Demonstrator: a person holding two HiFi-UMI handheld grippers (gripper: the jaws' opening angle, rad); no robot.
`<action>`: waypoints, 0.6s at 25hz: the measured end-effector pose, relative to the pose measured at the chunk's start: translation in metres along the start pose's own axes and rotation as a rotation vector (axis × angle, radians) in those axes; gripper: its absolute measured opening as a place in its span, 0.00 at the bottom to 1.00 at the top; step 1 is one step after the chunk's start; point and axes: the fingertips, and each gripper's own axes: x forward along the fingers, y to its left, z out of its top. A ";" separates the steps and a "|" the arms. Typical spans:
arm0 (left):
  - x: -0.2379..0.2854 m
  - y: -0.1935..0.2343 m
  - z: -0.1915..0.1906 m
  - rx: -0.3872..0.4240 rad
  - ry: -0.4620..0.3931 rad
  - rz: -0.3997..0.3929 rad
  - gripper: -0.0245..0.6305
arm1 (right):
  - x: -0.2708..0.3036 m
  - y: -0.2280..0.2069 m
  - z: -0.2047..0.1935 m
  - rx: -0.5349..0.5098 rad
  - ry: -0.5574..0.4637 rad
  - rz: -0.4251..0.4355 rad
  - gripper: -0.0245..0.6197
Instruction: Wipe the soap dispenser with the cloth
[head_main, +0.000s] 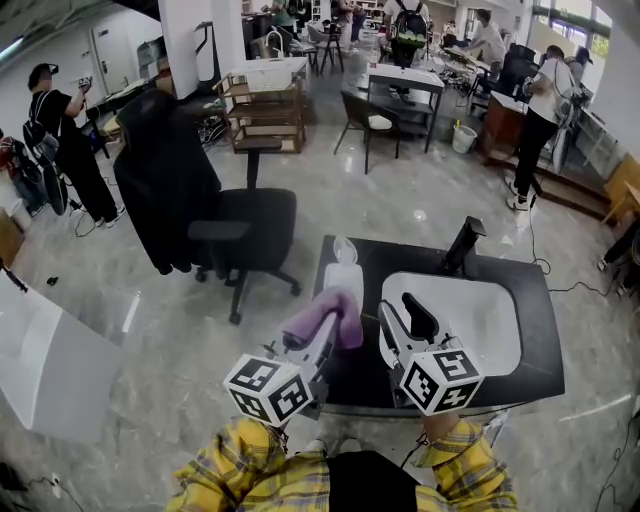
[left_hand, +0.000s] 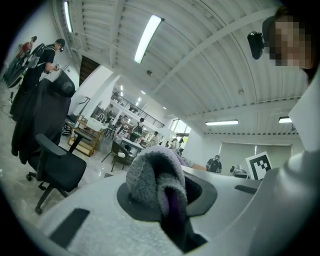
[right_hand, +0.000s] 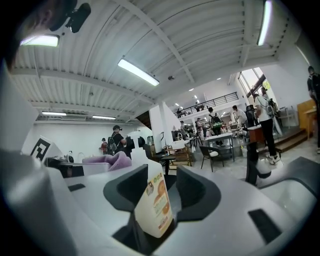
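The white soap dispenser (head_main: 344, 272) stands near the left end of the black counter (head_main: 535, 345). My left gripper (head_main: 325, 335) is shut on a bunched purple cloth (head_main: 322, 318), held just in front of the dispenser's lower part. In the left gripper view the cloth (left_hand: 150, 180) fills the gap of that gripper (left_hand: 167, 200). My right gripper (head_main: 405, 322) is to the right of the dispenser. In the right gripper view the labelled bottle (right_hand: 156, 202) shows tilted in the gap of the gripper (right_hand: 159, 192), with a dark gap to the right pad. The cloth (right_hand: 107, 161) lies to its left.
A white sink (head_main: 470, 310) is set into the counter's right half, with a black faucet (head_main: 462, 245) behind it. A black office chair (head_main: 240, 225) draped with a dark coat stands to the left on the floor. Desks and several people are farther back.
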 end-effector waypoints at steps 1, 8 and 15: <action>0.001 0.000 -0.002 0.010 0.000 0.002 0.11 | -0.001 -0.001 -0.003 0.007 0.007 -0.004 0.29; -0.001 0.000 -0.016 0.032 0.011 -0.004 0.11 | -0.006 -0.002 -0.022 0.042 0.042 -0.014 0.23; -0.002 -0.005 -0.031 0.027 0.041 -0.017 0.11 | -0.009 -0.001 -0.032 0.057 0.061 -0.009 0.21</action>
